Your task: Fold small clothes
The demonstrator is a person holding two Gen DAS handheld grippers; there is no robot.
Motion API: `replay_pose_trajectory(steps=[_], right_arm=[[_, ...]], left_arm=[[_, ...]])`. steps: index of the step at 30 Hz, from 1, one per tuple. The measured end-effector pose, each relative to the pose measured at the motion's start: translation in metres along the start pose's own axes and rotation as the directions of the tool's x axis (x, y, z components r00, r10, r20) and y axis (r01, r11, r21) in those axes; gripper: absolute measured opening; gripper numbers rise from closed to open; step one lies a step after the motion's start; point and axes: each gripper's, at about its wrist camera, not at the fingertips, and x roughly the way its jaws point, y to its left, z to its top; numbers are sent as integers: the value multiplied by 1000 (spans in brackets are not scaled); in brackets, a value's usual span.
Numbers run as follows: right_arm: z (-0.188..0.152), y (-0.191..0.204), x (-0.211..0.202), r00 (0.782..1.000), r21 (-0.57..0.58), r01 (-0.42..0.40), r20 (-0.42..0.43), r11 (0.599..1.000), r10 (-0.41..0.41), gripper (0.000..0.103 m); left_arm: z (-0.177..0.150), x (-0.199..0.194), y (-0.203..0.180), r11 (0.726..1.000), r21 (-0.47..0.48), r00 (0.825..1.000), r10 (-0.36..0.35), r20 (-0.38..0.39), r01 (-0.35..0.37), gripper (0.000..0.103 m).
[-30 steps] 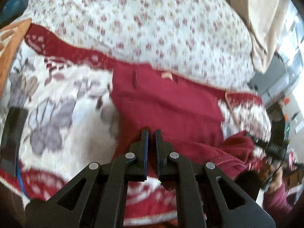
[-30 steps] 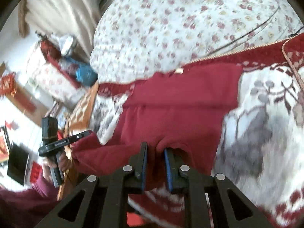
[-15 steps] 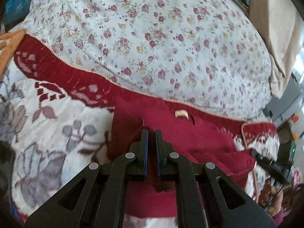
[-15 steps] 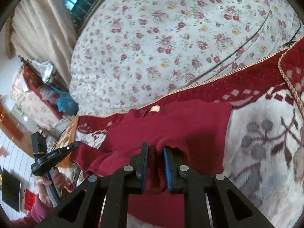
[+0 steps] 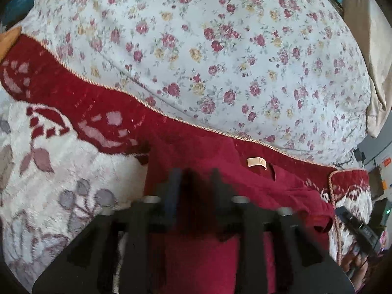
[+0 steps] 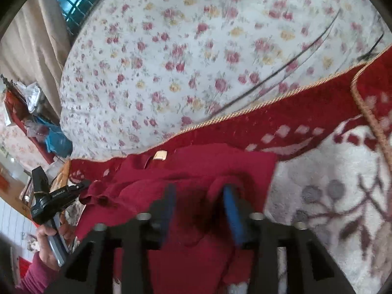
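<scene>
Your dark red knit garment [image 5: 215, 171] lies folded on the red-and-white floral blanket [image 5: 61, 161], long axis across, label [image 5: 256, 162] at the far edge. Your left gripper [image 5: 194, 183] and right gripper [image 6: 199, 203] are both opening, fabric loose between the jaws.

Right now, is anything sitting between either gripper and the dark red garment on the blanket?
Nothing visible. The dark red garment lies directly between the fingers of the left gripper and the right gripper, whose jaws are opening. Only the patterned blanket lies beneath it.
</scene>
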Motion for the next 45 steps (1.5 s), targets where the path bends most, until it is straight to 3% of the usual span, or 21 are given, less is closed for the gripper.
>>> replay_pose_trajectory(steps=[2, 4, 7, 10, 12, 17, 19, 21, 23, 25, 29, 34, 40, 45], right_arm=[[0, -2, -17, 999, -10, 32, 34, 999, -31, 45], [-2, -1, -31, 999, -29, -1, 33, 1000, 2, 45], [-15, 16, -33, 1000, -134, -19, -20, 991, 16, 45], [-31, 34, -10, 992, -233, -39, -122, 972, 11, 45], [-34, 42, 6, 990, -275, -25, -139, 961, -14, 45], [6, 37, 44, 997, -218, 45, -56, 975, -58, 45], [28, 31, 62, 995, -192, 81, -35, 978, -90, 45], [40, 23, 88, 982, -189, 152, -79, 970, -169, 45], [42, 12, 119, 955, -192, 214, -163, 958, -246, 45], [41, 6, 130, 951, -178, 215, -186, 960, -248, 46], [44, 9, 100, 962, -159, 194, -165, 968, -219, 46], [13, 17, 23, 977, -195, 100, -169, 976, -134, 46], [-42, 8, -19, 970, -181, 53, -224, 982, -93, 47], [-68, 4, -23, 967, -131, 16, -248, 991, -48, 47]], left_arm=[[1, -10, 0, 1000, 8, 1000, -15, 18, 14, 48], [1, -19, -2, 999, 25, 999, -23, 23, 22, 48], [-4, -24, -7, 999, 44, 1000, -25, 17, 24, 48], [-12, -20, -8, 999, 34, 1000, -25, -5, 25, 48], [-14, -12, -10, 999, 33, 999, -24, -24, 25, 48], [-10, 27, -15, 998, 60, 996, 40, -77, -36, 48], [-9, 49, -13, 993, 71, 988, 100, -117, -92, 48], [-9, 65, -8, 992, 57, 980, 122, -160, -114, 48], [-9, 70, -4, 993, 40, 979, 113, -171, -108, 48], [-9, 67, -4, 993, 51, 979, 112, -170, -104, 48], [-13, 41, -1, 996, 61, 984, 68, -164, -58, 48], [-37, -5, 15, 994, 102, 988, -18, -155, 34, 48], [-72, -30, 33, 980, 132, 965, -116, -236, 150, 48], [-89, -36, 29, 959, 204, 951, -138, -276, 198, 48]])
